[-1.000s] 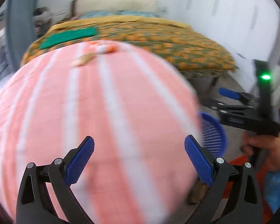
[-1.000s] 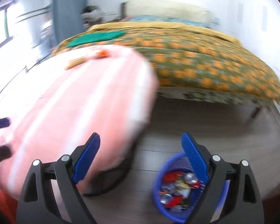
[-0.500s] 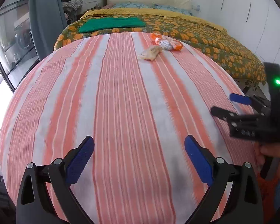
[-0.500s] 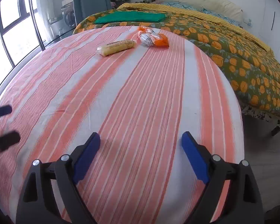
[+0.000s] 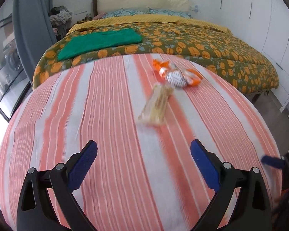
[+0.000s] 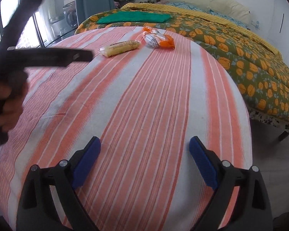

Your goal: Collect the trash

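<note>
Right wrist view: my right tool point(image 6: 144, 161) is opening, empty, well short of the yellow wrapper point(image 6: 119, 48); my left tool point(image 5: 143, 163) gapes empty too.

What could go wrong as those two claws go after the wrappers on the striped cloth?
The yellow plastic snack packet and the crumpled orange-and-white wrapper lie close together, so grabbing one may nudge the other. The thin packet lies flat on the striped orange-and-white cloth, so the fingers might pinch fabric too.
</note>
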A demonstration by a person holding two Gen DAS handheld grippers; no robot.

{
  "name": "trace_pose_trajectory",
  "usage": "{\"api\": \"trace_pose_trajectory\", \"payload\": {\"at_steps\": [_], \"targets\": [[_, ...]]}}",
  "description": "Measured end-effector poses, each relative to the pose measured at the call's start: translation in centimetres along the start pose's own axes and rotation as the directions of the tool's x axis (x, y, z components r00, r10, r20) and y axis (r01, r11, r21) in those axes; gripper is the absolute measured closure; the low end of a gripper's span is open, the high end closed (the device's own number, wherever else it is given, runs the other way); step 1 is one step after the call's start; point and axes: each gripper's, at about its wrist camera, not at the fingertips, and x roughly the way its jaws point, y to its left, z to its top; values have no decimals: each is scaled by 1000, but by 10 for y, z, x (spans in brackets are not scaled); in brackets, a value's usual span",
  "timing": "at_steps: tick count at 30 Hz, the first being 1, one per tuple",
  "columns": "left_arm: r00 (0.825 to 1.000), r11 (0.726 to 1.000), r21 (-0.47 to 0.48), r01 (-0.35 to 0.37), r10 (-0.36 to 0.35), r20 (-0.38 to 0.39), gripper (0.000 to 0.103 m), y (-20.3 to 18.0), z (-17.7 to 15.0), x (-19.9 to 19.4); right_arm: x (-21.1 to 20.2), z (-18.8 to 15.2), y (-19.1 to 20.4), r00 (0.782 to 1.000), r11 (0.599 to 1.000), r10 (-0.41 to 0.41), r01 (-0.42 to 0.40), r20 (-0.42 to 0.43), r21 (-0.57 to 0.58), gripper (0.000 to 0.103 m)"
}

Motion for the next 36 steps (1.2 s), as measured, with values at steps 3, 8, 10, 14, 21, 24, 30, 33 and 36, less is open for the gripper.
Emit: {"api": "trace_pose_trajectory", "payload": {"at_steps": [3,8,10,14,21,24,30,33,36], "targets": [[1000,1000,24,-1,1,-27,8,-3,21,23,0,0,-1,1000,1000,0,0,-2,4,12],[996,998,54,18,-13,-85,28,-13,38,58,1,0,0,1000,1000,-4,4,0,5,12],[996,998,57,17,-12,-89,47,-17,39,65,1,1,0,1000,1000,-3,3,-1,7,12],[998,1000,8,18,-18,-66,81,-14,40,58,1,1,0,1000,1000,-4,4,0,7,12],[997,992,-124,-6,-3,-73,82,24,-7,-3,0,1,0,1000,1000,-5,5,0,6,12],[996,988,-153,-13,0,-88,82,42,-46,-38,-1,1,0,1000,1000,-8,8,0,6,12],[997,980,-201,-8,-8,-75,81,59,-100,-78,-1,1,-1,1000,1000,-9,9,-4,10,11],[998,981,-193,-5,-7,-60,79,57,-112,-83,-2,0,-1,1000,1000,-11,11,-7,13,10],[999,983,-183,-6,-4,-54,53,54,-120,-81,-1,0,-1,1000,1000,-13,13,-8,14,10]]}}
